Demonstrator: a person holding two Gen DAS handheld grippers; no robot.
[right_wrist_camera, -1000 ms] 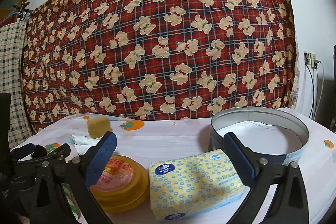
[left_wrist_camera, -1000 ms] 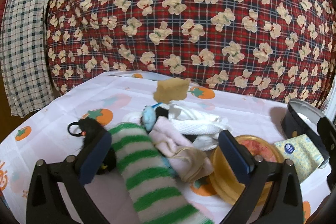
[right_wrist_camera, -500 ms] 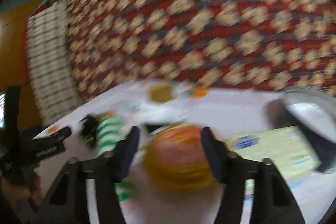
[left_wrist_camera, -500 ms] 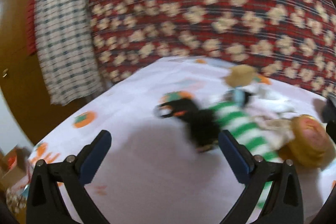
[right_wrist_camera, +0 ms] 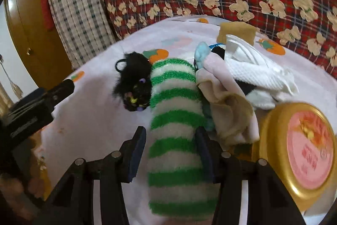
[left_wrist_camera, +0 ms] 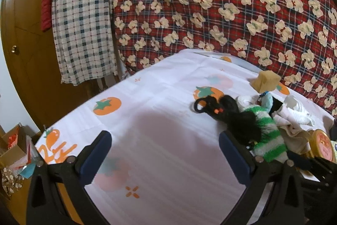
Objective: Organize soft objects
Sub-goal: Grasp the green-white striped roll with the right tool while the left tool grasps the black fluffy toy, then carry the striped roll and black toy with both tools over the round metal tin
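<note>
A fuzzy green-and-white striped sock (right_wrist_camera: 174, 119) lies on the white tablecloth, also showing in the left wrist view (left_wrist_camera: 267, 136). My right gripper (right_wrist_camera: 171, 142) has its jaws close on both sides of the sock; a small gap shows on the left pad. A black furry toy (right_wrist_camera: 134, 81) lies left of the sock. A pink-beige cloth (right_wrist_camera: 227, 102), a white waffle cloth (right_wrist_camera: 259, 69) and a tan sponge (right_wrist_camera: 238, 32) lie right and behind. My left gripper (left_wrist_camera: 164, 159) is open and empty over bare cloth, left of the pile.
A gold round tin with a pink lid (right_wrist_camera: 303, 151) stands right of the pile. A red bear-print quilt (left_wrist_camera: 231, 3) hangs behind. A checked shirt (left_wrist_camera: 82, 14) hangs at left, by a wooden door (left_wrist_camera: 23, 56). The table's left edge (left_wrist_camera: 48, 132) drops to floor clutter.
My right gripper swung left from the tissue pack and tin and narrowed around the striped sock. My left gripper moved left off the pile and now faces bare tablecloth.
</note>
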